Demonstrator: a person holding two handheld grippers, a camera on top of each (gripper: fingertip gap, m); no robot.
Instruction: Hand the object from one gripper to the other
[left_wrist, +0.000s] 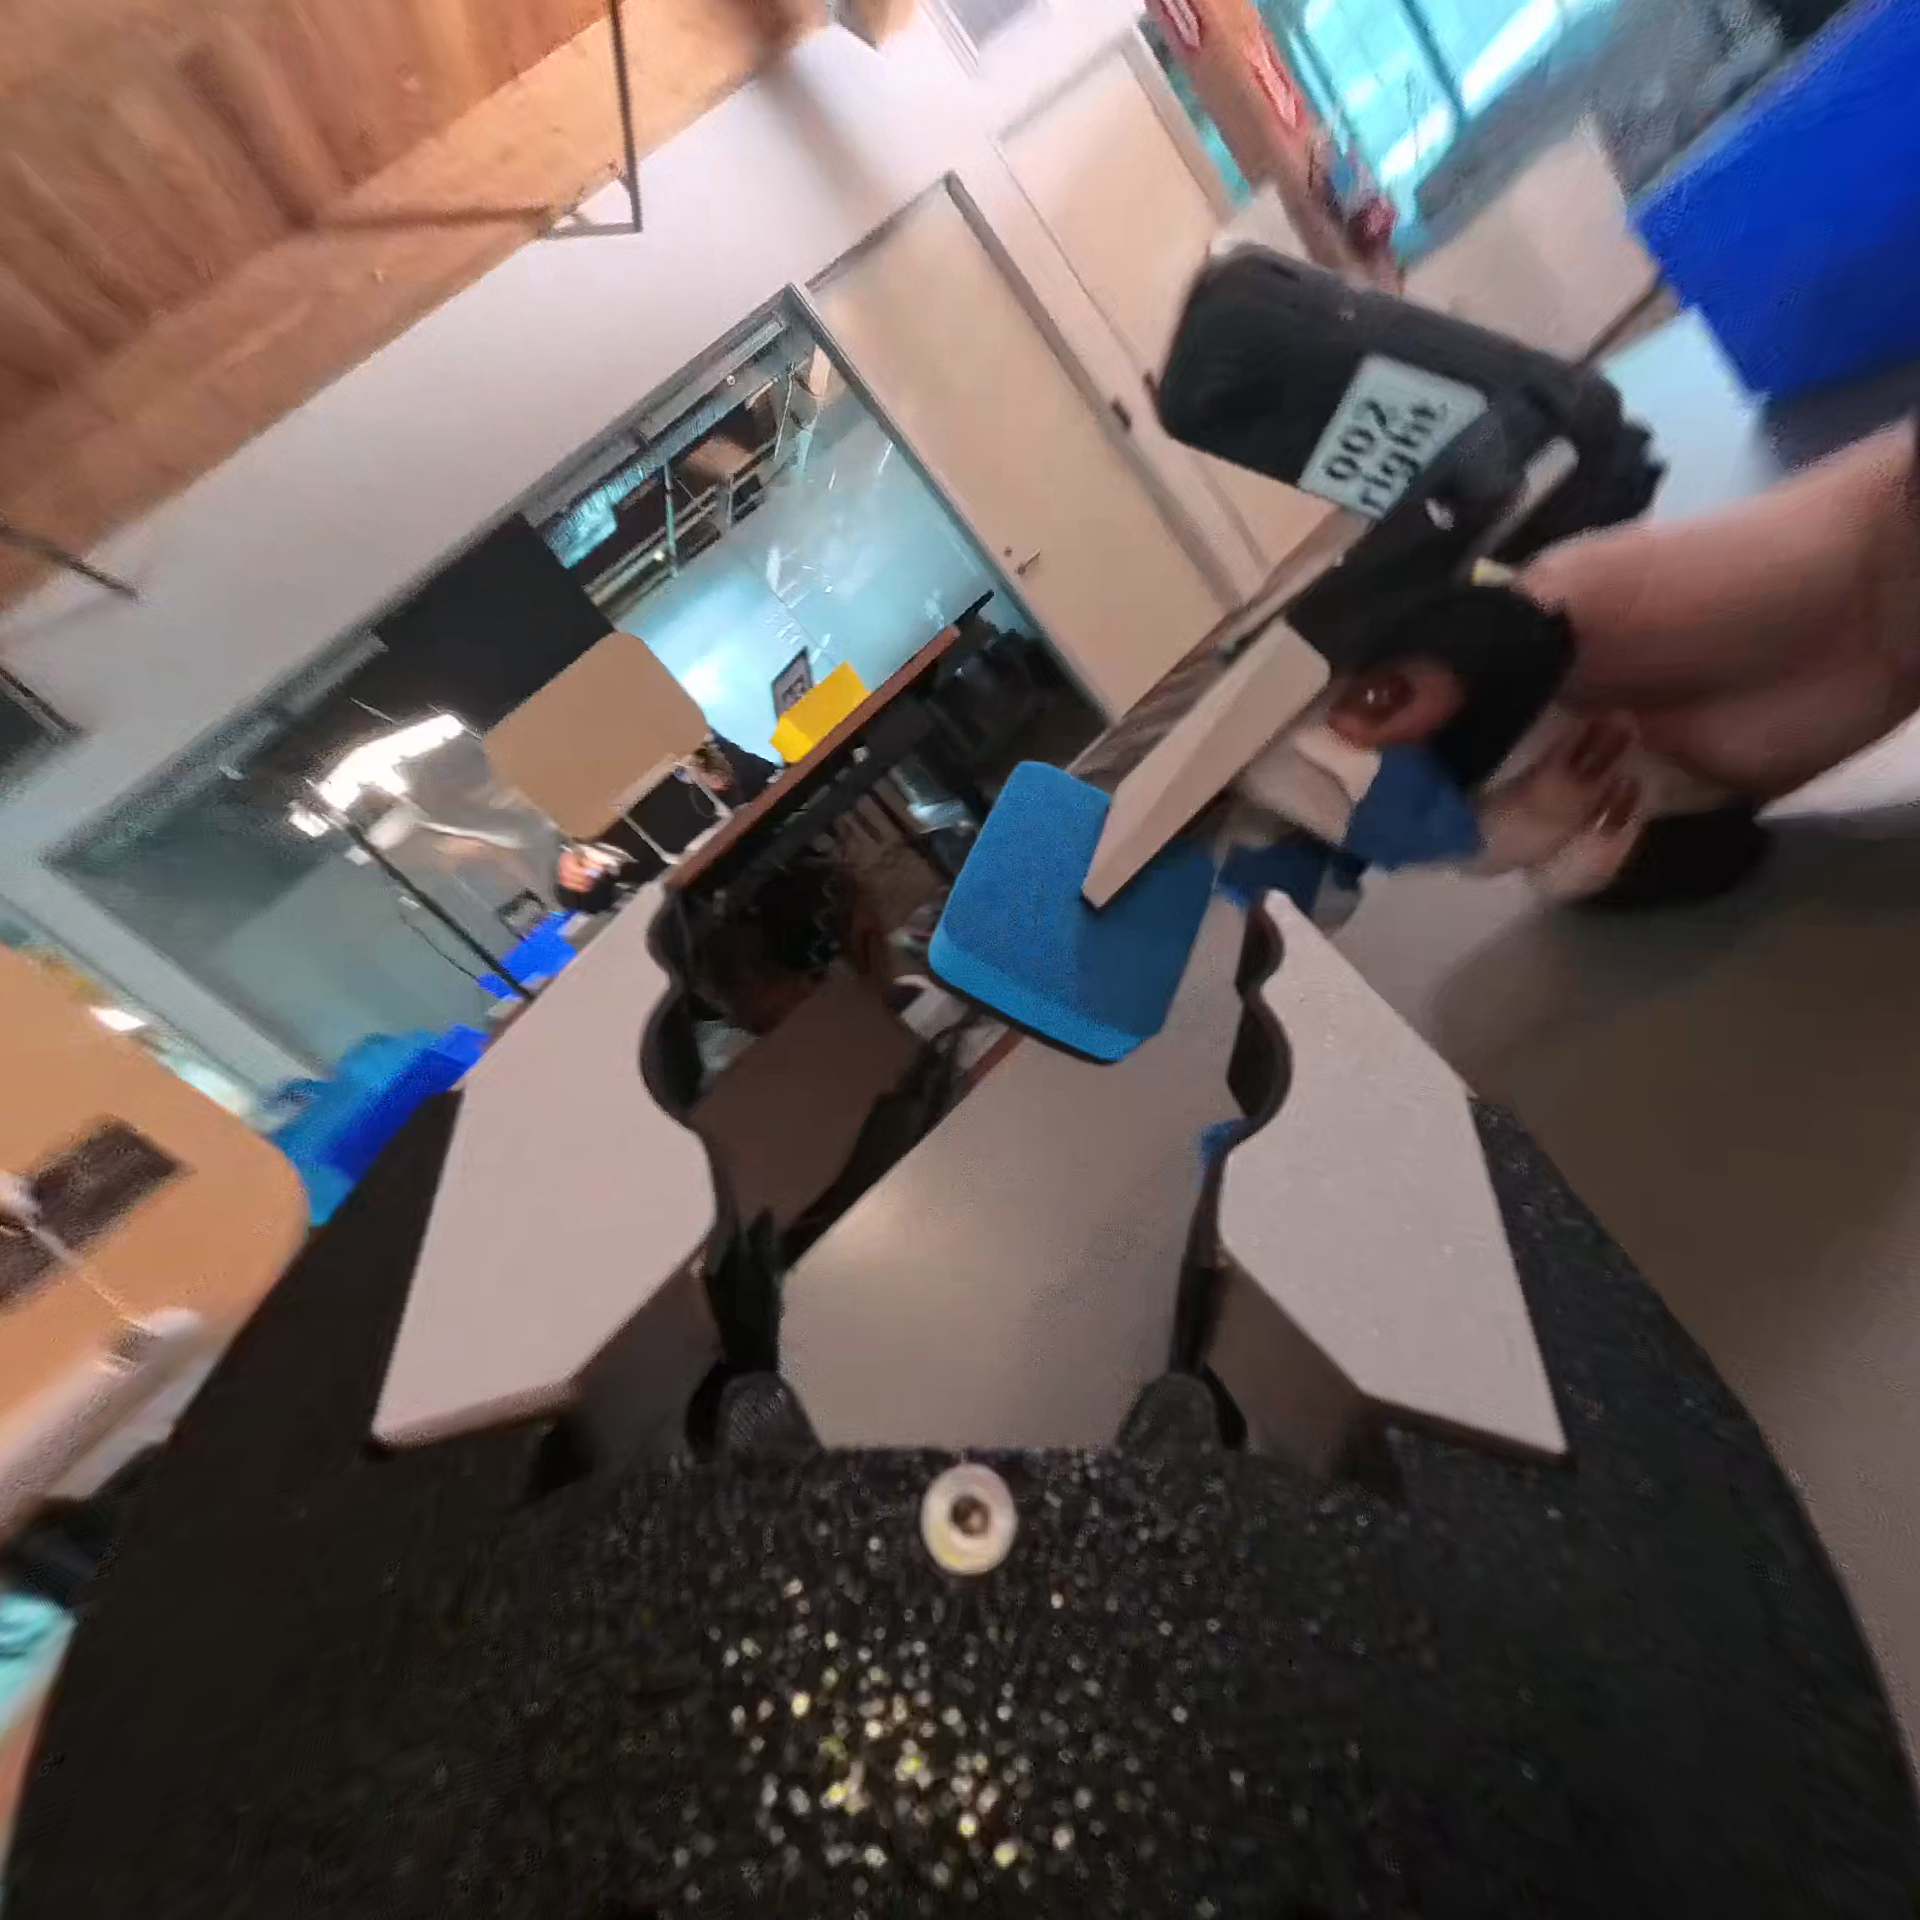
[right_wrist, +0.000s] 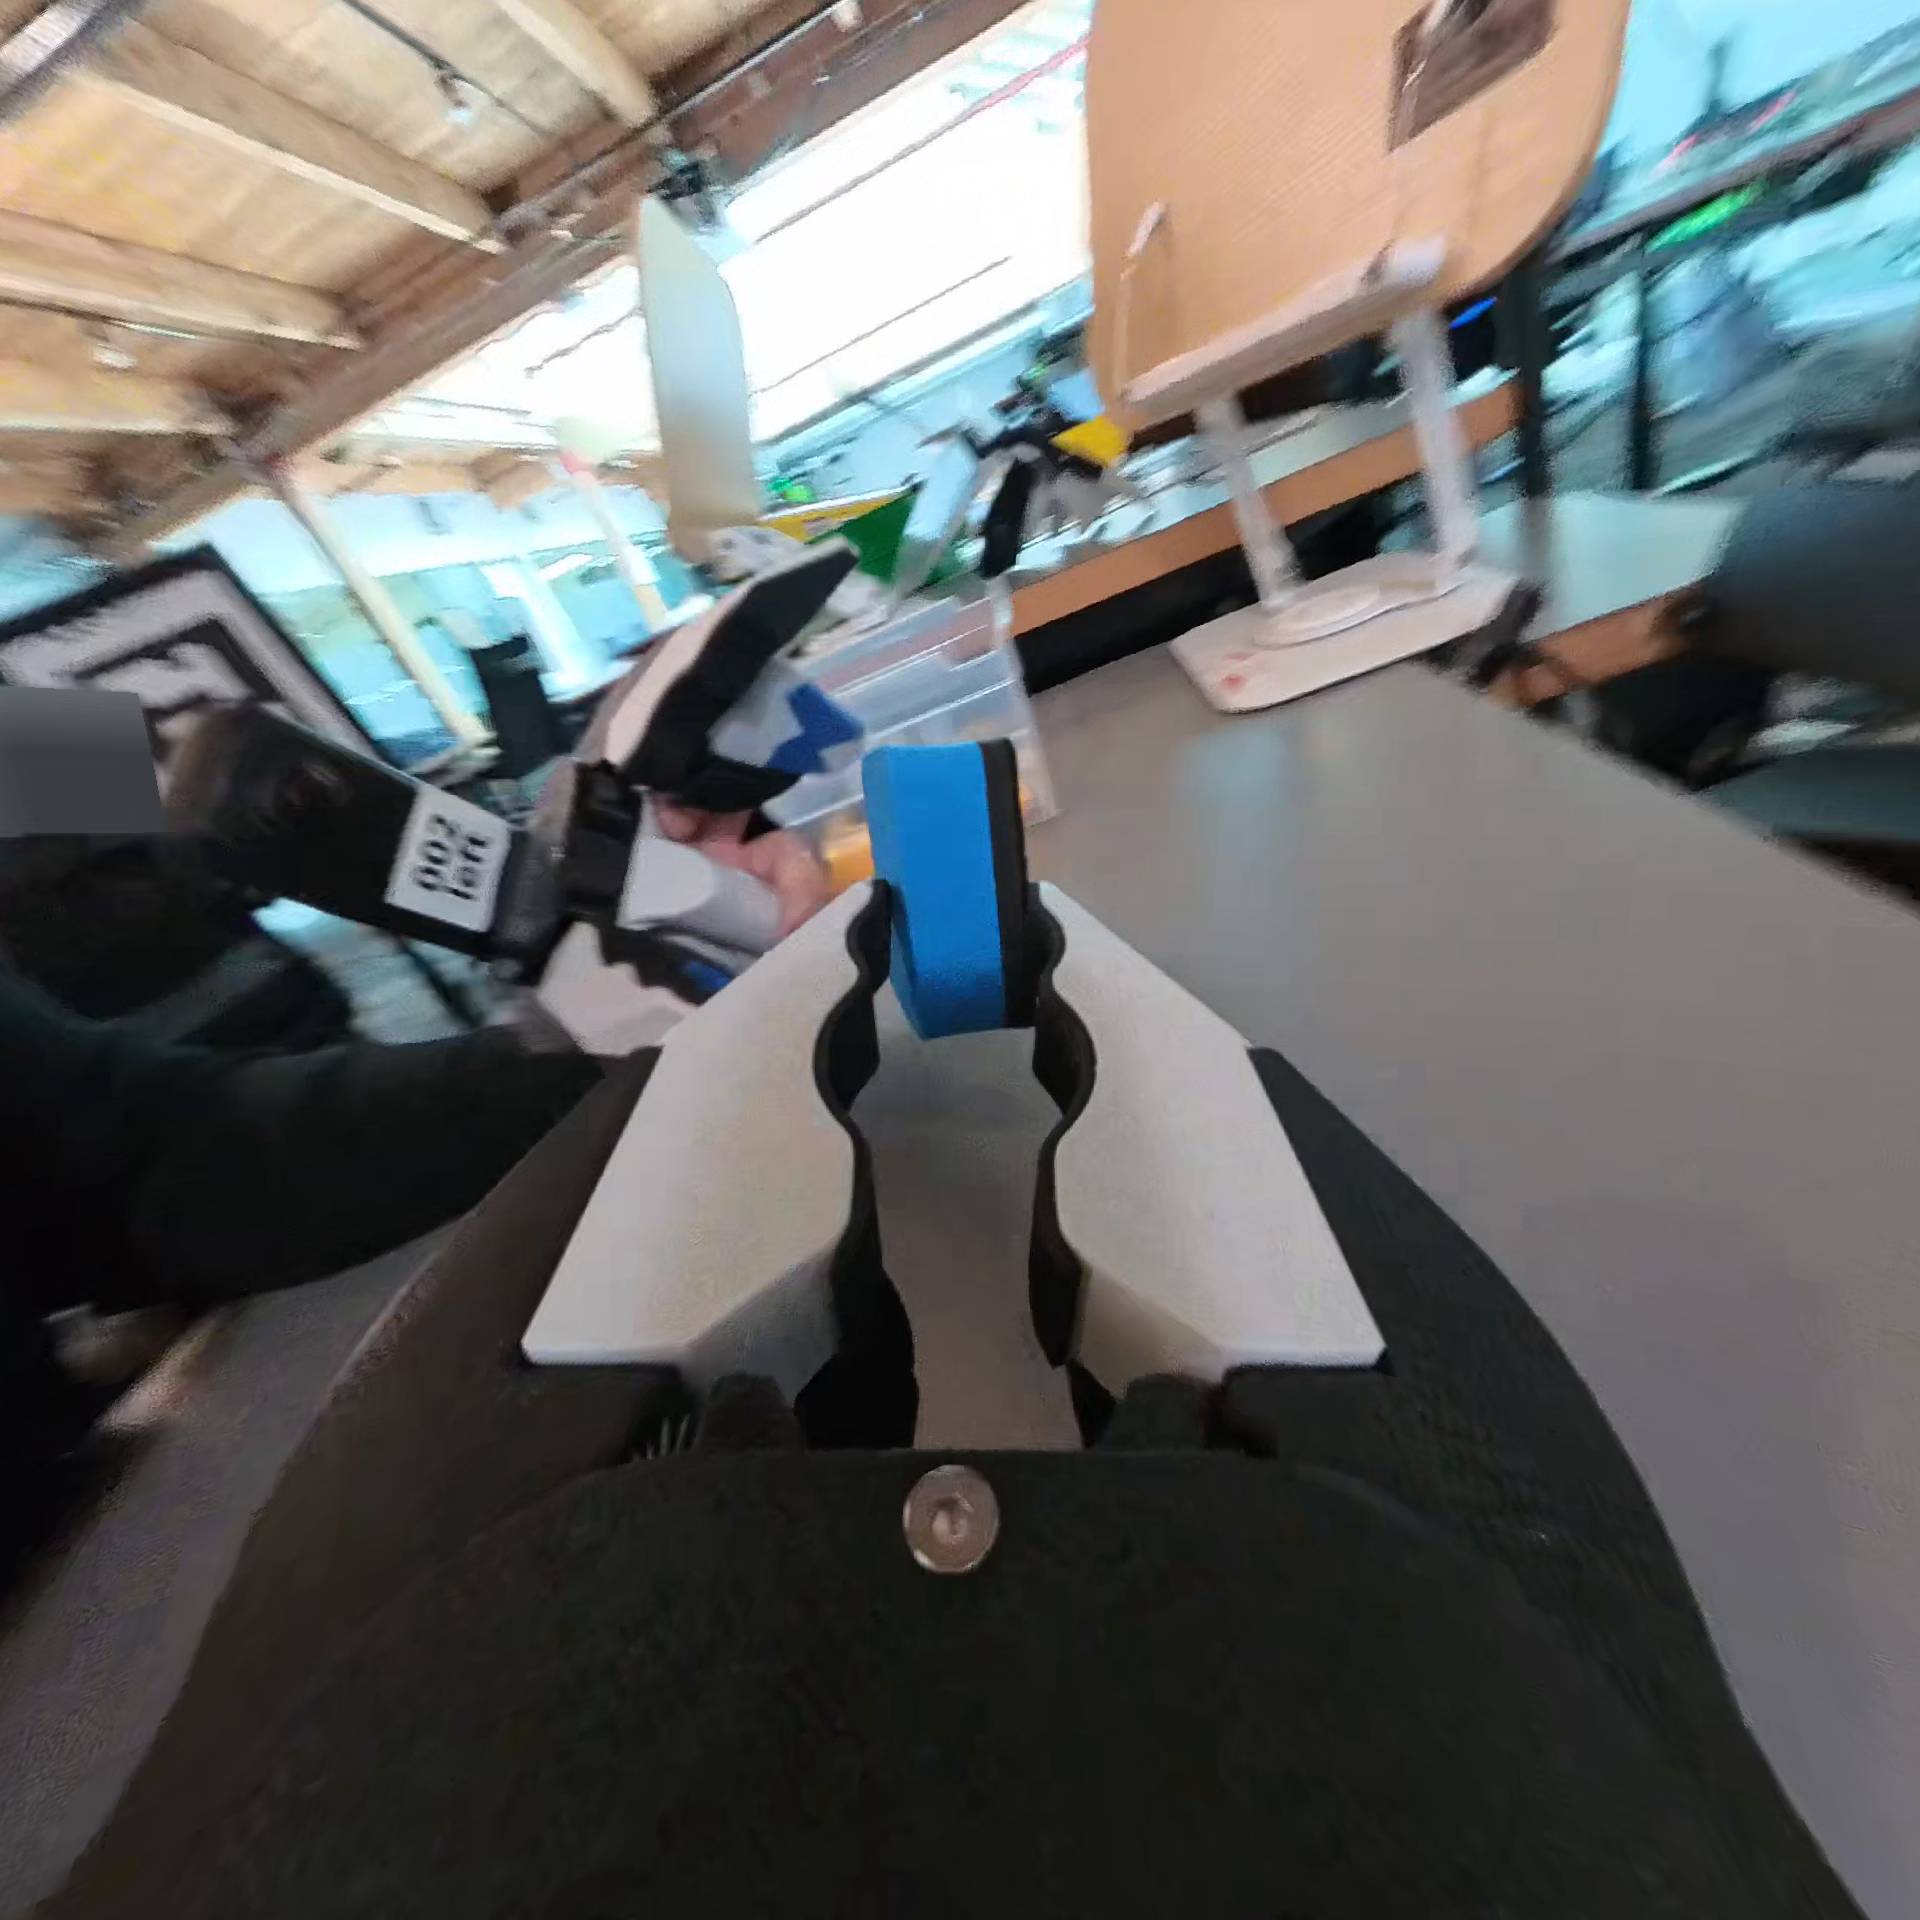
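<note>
A blue foam eraser (right_wrist: 935, 862) with a black backing stands on edge, clamped between the tips of my right gripper (right_wrist: 961, 904), above the grey table. In the left wrist view the eraser (left_wrist: 1039, 935) hangs just beyond my left gripper's (left_wrist: 961, 925) tips, nearer its right finger. My left gripper is open and empty and does not touch the eraser. The right gripper (left_wrist: 1117, 883) reaches in from the upper right, held by a hand (left_wrist: 1714, 665). In the right wrist view the left gripper (right_wrist: 810, 738) shows open at the left of the eraser.
A grey table (right_wrist: 1455, 935) spreads below both grippers. A white stand (right_wrist: 1340, 613) with a cardboard panel (right_wrist: 1299, 187) is at the far right. A clear plastic box (right_wrist: 935, 665) sits behind the eraser. A dark sleeve (right_wrist: 260, 1143) fills the left.
</note>
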